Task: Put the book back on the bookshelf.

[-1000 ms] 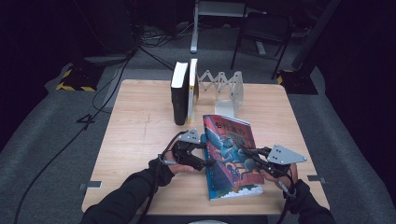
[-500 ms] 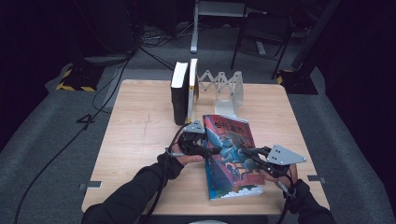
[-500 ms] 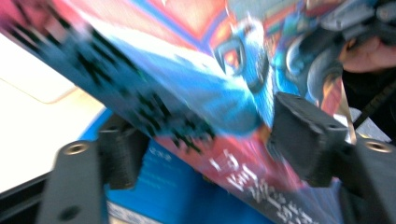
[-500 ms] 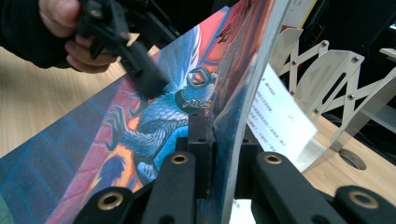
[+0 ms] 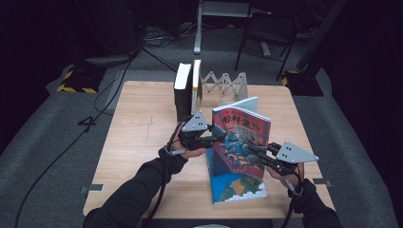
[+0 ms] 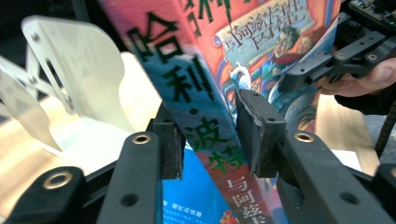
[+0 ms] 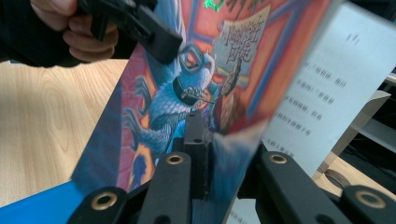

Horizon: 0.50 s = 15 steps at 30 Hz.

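**Ana:** Book (image 5: 240, 152) first: where is it?

**Ben:** Near the middle of the wooden surface (image 5: 142, 123), raised at a tilt. Its lower end is close to the near edge, whether touching I cannot tell, and its top end leans toward the far side. The colourful cover faces up and toward the person.

**Ana:** And the left gripper (image 5: 211, 139)?

**Ben:** It is at the book's left edge. In the left gripper view the spine, printed with large characters, runs between the two fingers (image 6: 259, 135), which stand narrow around it; one looks pressed on the cover, the other I cannot confirm as touching.

**Ana:** The right gripper (image 5: 254, 148)?

**Ben:** It reaches in from the right. In the right gripper view its fingers (image 7: 198, 154) are closed on the front cover's edge, one on each face, and the cover is parted from a printed page behind.

**Ana:** What else is on the surface?

**Ben:** Two upright books (image 5: 187, 90) stand at the far side, just beside a white folding rack (image 5: 228, 85), well apart from the held book.
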Available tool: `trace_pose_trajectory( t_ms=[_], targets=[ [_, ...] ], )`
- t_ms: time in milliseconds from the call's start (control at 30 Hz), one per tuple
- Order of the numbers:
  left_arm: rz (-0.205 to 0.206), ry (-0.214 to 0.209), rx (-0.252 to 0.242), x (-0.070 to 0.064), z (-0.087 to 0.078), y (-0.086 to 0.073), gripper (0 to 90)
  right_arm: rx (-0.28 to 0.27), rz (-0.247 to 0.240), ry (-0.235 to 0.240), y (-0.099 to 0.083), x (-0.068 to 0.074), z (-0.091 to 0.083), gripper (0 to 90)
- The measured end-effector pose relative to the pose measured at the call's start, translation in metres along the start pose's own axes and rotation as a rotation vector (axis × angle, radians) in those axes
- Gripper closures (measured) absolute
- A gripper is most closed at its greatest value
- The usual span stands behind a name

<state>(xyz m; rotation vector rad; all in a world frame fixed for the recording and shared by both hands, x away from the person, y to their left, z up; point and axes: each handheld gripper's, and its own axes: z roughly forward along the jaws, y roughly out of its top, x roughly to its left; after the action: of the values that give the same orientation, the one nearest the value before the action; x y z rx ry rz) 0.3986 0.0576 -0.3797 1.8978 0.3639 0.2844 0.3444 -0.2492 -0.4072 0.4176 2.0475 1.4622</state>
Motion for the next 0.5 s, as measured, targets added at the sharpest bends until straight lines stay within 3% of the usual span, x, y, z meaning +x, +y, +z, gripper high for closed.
trace_pose_trajectory(
  t_ms=[33,100,233,333,500],
  targets=[
    [0.000,0.000,0.000,0.000,0.000,0.000,65.0,0.001,-0.003,-0.004,0.000,0.000,0.000,77.4],
    [0.049,-0.010,-0.010,-0.007,-0.004,0.001,65.7,-0.003,-0.001,-0.014,0.001,0.000,-0.002,73.7],
    [0.087,-0.033,-0.017,-0.016,-0.009,0.001,67.3,0.000,0.015,-0.024,-0.001,0.001,-0.008,66.1],
    [0.098,-0.046,-0.025,-0.023,-0.013,-0.001,68.5,0.005,0.015,-0.045,-0.003,0.001,-0.016,58.7],
    [0.110,-0.076,-0.041,-0.033,-0.015,-0.003,70.3,0.032,0.069,-0.075,-0.011,-0.012,-0.029,43.4]
  ],
)
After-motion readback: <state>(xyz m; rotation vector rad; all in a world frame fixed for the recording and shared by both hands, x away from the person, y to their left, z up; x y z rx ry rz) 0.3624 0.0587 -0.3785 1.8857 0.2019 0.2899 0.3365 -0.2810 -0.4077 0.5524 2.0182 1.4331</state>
